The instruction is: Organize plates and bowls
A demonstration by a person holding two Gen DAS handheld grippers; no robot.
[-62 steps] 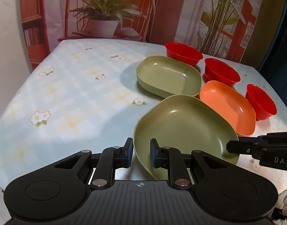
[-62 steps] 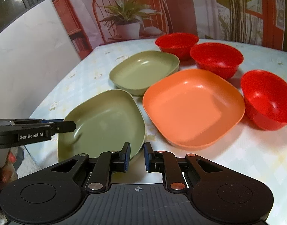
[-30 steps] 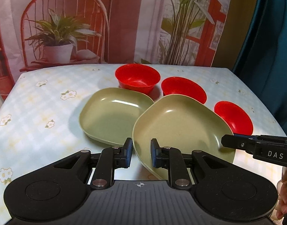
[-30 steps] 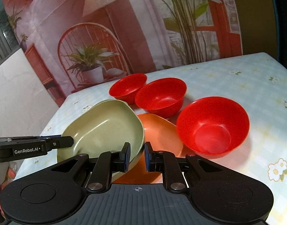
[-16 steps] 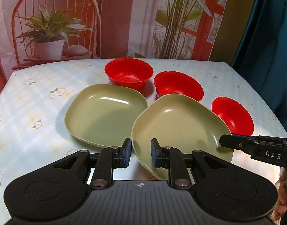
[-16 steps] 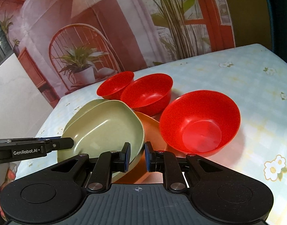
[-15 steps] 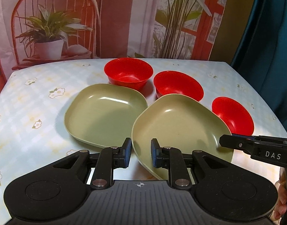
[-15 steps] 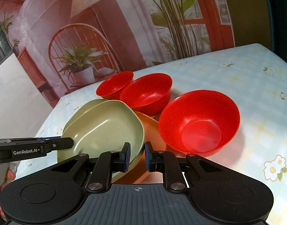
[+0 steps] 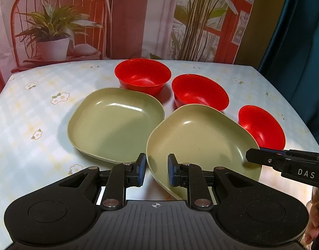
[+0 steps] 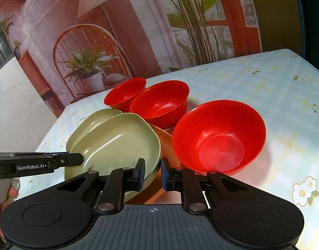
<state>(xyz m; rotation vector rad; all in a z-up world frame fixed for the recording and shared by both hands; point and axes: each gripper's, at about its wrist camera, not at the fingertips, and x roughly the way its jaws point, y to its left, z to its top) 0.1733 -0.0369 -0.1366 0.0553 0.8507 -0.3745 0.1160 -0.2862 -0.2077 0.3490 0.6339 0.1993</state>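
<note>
**A:** What's the setup like?

**B:** A table (image 9: 24, 112) is covered with a pale blue checked cloth printed with daisies. Behind it, a backdrop (image 9: 126, 16) printed with a red chair and potted plants is hung, and a dark teal curtain (image 9: 301, 41) is seen off to the right.

**A:** And the dishes?

**B:** A green plate (image 9: 201, 137) is held tilted, its near rim pinched between the jaws of the left gripper (image 9: 156, 169). Its far edge is gripped by the right gripper (image 10: 151, 174), jaws narrowly spread around the rim. An orange plate (image 10: 162, 139) is partly hidden under it, just ahead of the right jaws. A second green plate (image 9: 115, 123) is laid flat ahead-left of the left jaws. Three red bowls (image 9: 142, 76) (image 9: 200, 91) (image 9: 261, 127) are lined up beyond. Nothing is held in any of them.
</note>
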